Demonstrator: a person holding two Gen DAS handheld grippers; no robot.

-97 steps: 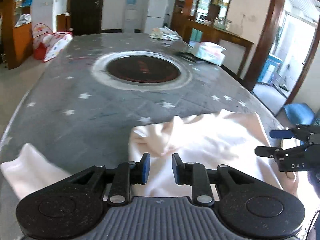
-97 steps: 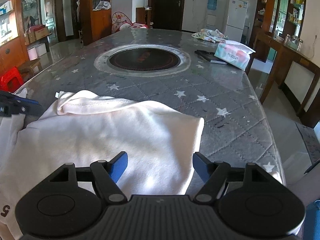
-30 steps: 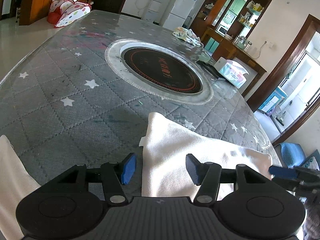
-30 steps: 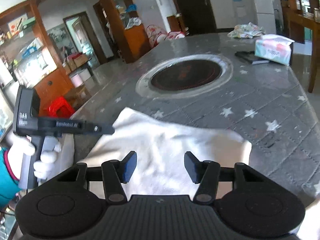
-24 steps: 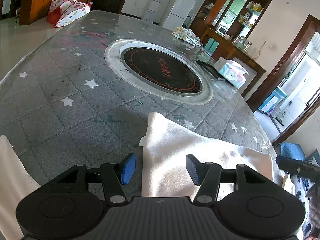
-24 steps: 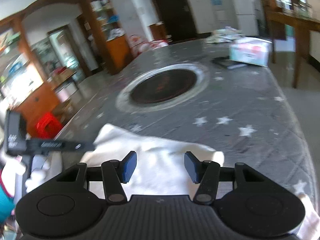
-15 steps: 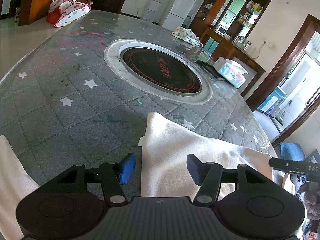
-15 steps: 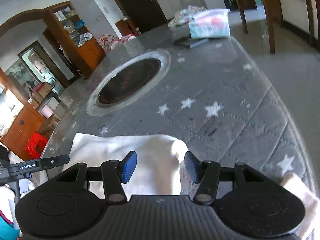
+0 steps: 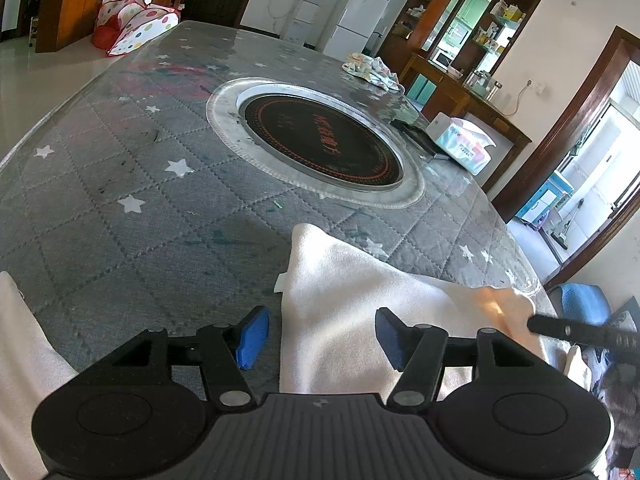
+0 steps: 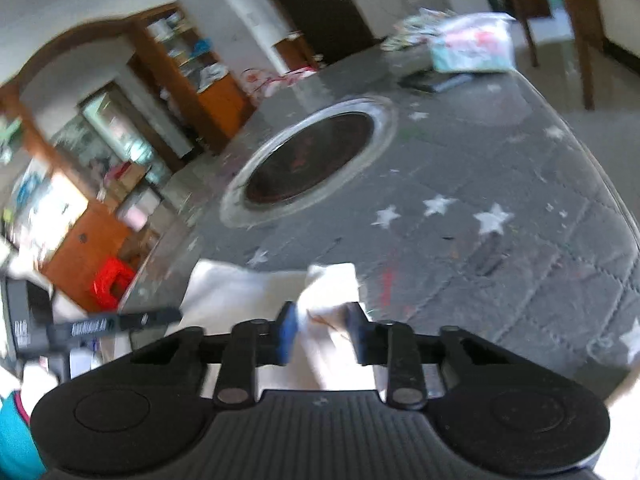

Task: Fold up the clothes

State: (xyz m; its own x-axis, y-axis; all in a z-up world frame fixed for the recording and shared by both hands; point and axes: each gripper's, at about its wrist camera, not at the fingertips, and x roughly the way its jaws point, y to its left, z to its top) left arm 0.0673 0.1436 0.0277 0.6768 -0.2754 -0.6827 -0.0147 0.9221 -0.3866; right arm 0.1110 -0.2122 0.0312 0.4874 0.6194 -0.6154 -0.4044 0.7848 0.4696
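Note:
A cream-white garment (image 9: 352,312) lies folded on the grey starred table near its front edge. My left gripper (image 9: 320,338) is open and hovers over the garment's left edge, touching nothing. My right gripper (image 10: 322,334) has its jaws closed on the garment's far right corner (image 10: 332,292), with cloth bunched between the pads; that view is blurred by motion. The right gripper's tip (image 9: 580,330) shows at the right of the left wrist view, by the garment's lifted orange-lit corner. The left gripper's handle (image 10: 100,326) shows at the left of the right wrist view.
A round dark cooktop (image 9: 320,144) with a metal ring is set into the table's middle. A tissue pack (image 9: 464,144) and a dark flat object lie at the far right, crumpled cloth (image 9: 372,70) beyond. Another white cloth (image 9: 24,360) lies at the near left.
My right gripper has swung to the garment's right corner and closed from open onto it, lifting it slightly. My left gripper has stayed open over the left edge.

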